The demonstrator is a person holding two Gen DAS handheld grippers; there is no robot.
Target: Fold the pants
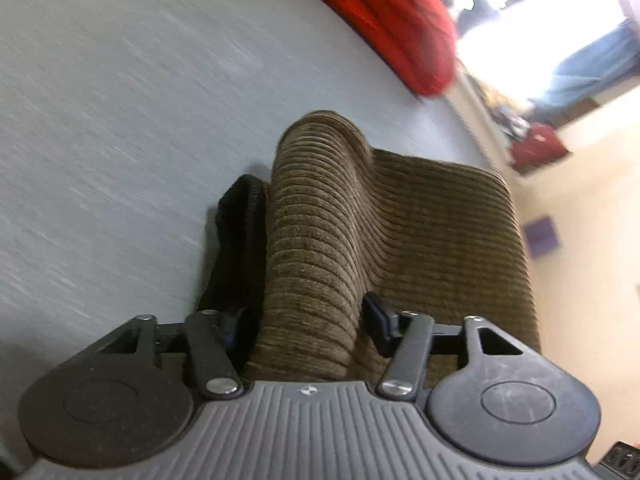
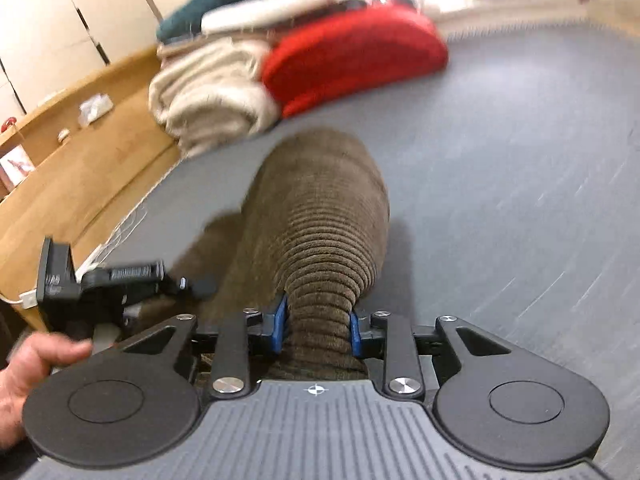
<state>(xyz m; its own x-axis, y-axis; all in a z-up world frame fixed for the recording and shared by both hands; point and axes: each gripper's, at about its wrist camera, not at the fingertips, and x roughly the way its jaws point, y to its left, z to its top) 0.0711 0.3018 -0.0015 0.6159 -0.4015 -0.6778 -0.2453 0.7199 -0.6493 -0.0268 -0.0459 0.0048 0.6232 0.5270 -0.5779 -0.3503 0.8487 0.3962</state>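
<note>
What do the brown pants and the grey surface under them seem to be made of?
The brown pants look like soft corduroy: raised parallel ribs run across the cloth, with a matte, slightly fuzzy finish. The grey surface looks like a flat, matte woven or felt-like covering, with faint streaks; motion blur leaves this open.

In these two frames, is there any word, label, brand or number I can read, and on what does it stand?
None can be read.
Gripper bodies: each bears only a small crosshair mark, a symbol, not text.
Small card on the wooden ledge: a red print, too blurred to read.
Brown corduroy pants, red garment, grey table: no tag or print shows.
</note>
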